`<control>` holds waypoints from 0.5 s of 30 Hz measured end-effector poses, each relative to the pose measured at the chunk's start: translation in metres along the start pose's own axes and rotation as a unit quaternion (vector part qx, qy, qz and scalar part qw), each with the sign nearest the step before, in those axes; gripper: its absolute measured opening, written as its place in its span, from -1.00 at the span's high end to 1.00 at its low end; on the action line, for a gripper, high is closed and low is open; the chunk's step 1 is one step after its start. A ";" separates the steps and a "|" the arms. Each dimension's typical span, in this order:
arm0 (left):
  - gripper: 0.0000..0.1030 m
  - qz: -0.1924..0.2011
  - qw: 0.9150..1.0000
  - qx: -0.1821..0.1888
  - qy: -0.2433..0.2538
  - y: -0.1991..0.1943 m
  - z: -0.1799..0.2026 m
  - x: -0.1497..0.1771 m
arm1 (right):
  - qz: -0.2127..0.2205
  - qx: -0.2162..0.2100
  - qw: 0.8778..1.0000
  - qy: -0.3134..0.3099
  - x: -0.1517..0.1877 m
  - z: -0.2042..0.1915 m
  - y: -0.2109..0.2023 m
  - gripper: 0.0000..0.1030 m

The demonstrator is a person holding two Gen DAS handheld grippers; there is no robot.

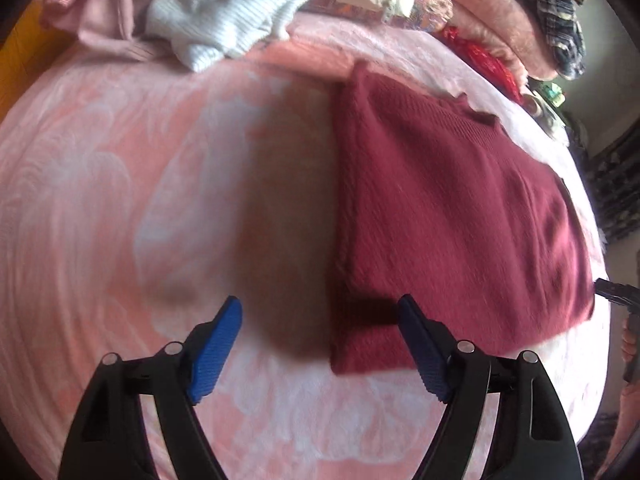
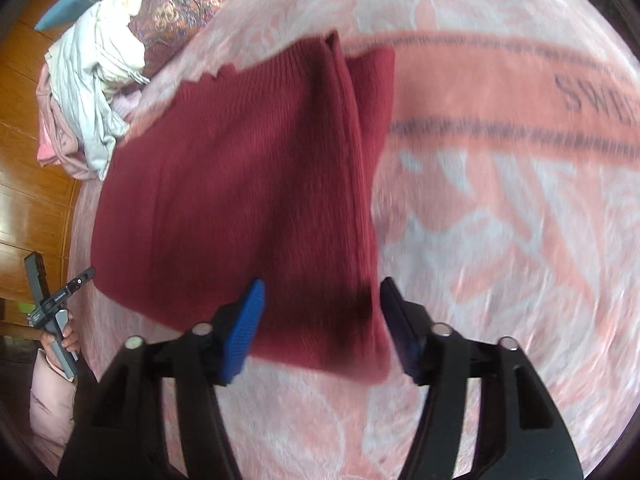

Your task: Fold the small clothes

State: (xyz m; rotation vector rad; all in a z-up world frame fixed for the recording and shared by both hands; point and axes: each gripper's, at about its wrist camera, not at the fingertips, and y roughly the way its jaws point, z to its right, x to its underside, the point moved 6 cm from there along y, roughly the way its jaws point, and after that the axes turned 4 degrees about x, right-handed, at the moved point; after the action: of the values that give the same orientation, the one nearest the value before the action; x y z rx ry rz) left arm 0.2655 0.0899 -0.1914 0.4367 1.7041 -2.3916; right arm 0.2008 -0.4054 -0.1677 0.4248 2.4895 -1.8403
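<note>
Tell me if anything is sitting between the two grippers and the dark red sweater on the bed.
Nothing visible does. The dark red sweater lies flat on the pink blanket, directly ahead of the open left gripper and the open right gripper. The pile of clothes lies beyond it, clear of both approaches.

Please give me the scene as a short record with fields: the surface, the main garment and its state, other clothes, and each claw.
surface: pink blanket with pale pattern
garment: dark red sweater, lying flat, folded, one long fold edge in the right wrist view
other clothes: loose pile of pink and white pieces at the blanket's far edge
left claw: open, nothing between the fingers, beside the sweater's near corner
right claw: open, above the sweater's near edge, not gripping it
</note>
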 end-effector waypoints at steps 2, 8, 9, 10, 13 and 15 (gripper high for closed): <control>0.08 -0.010 1.000 0.011 0.003 0.006 0.010 0.006 | -0.007 -0.012 1.000 0.000 0.008 -0.001 0.005 0.47; 0.66 -0.022 1.000 0.012 0.000 0.010 0.024 0.005 | 0.001 -0.015 1.000 -0.004 0.016 0.002 -0.008 0.84; 0.67 -0.025 1.000 0.011 -0.008 0.013 0.021 0.005 | -0.010 0.001 1.000 0.000 0.019 0.008 -0.003 0.85; 0.67 -0.028 0.999 0.015 -0.015 0.015 0.017 0.007 | -0.021 0.008 1.000 0.004 0.023 0.014 0.005 0.85; 0.65 -0.031 0.999 0.023 -0.026 0.022 0.010 0.012 | -0.023 0.018 1.000 0.004 0.028 0.021 0.021 0.84; 0.64 -0.028 0.999 0.012 -0.014 0.023 0.014 0.011 | -0.021 0.023 1.000 -0.003 0.027 0.019 0.021 0.84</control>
State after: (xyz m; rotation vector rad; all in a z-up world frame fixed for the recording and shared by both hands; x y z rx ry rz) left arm 0.2602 0.0696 -0.2118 0.3613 1.6986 -2.4488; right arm 0.1764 -0.4119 -0.1974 0.3717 2.4749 -1.9152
